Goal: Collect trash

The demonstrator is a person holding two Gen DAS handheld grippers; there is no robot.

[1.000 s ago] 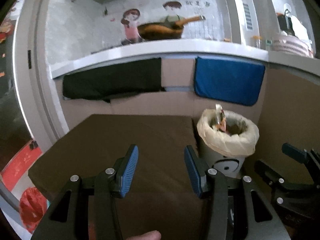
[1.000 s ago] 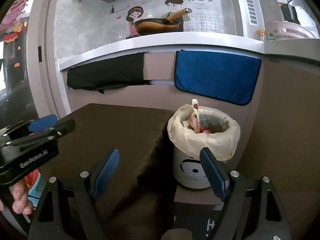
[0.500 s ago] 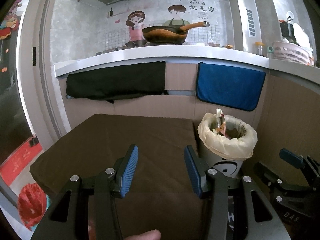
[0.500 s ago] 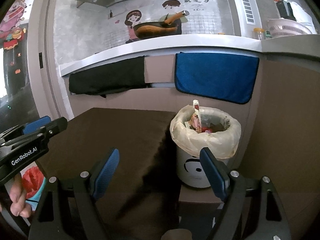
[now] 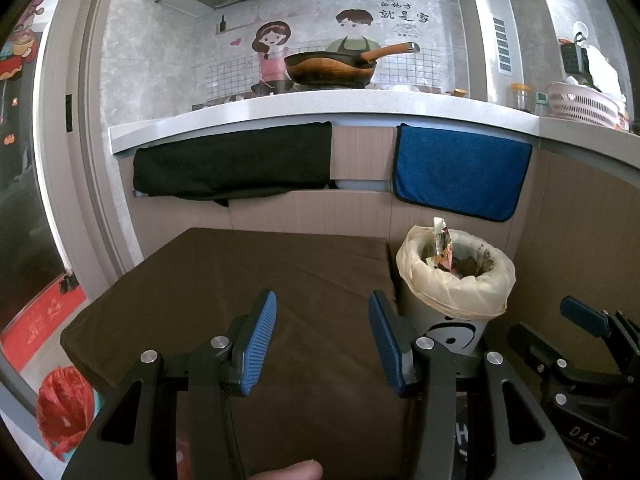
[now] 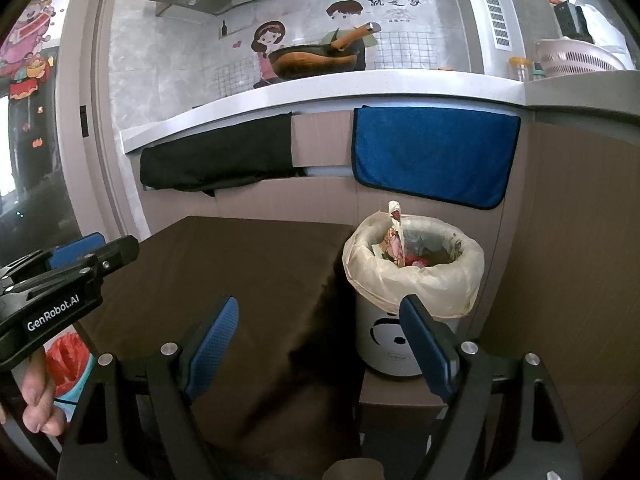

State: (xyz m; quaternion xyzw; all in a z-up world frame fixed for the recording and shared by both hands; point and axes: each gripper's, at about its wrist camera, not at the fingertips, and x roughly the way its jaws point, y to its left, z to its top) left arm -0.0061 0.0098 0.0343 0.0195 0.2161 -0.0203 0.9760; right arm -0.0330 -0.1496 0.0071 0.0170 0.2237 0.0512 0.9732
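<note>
A white trash bin [image 5: 452, 300] [image 6: 412, 288] with a pale plastic liner stands right of a brown-covered table [image 5: 240, 280] [image 6: 240, 264]. Wrappers and scraps fill it, and one wrapper [image 5: 440, 236] [image 6: 394, 232] sticks up at its rim. My left gripper [image 5: 322, 298] hovers open over the brown cover, with nothing between its blue pads; it also shows at the left edge as the left gripper [image 6: 72, 272]. Facing the bin and the table's corner, my right gripper [image 6: 319, 302] stands wide open and holds nothing; it appears low right as the right gripper [image 5: 584, 316].
A black cloth [image 5: 232, 160] and a blue towel [image 5: 460, 172] hang from the white counter [image 5: 320, 104] behind the table. A wood panel [image 5: 580, 240] closes the right side by the bin. A red plastic bag [image 5: 64, 408] lies on the floor at left. A person's hand [image 6: 38, 400] grips the left tool.
The left wrist view was blurred and slightly tilted a second ago and is steady now. Both grippers keep the same opening, and nothing was taken or let go.
</note>
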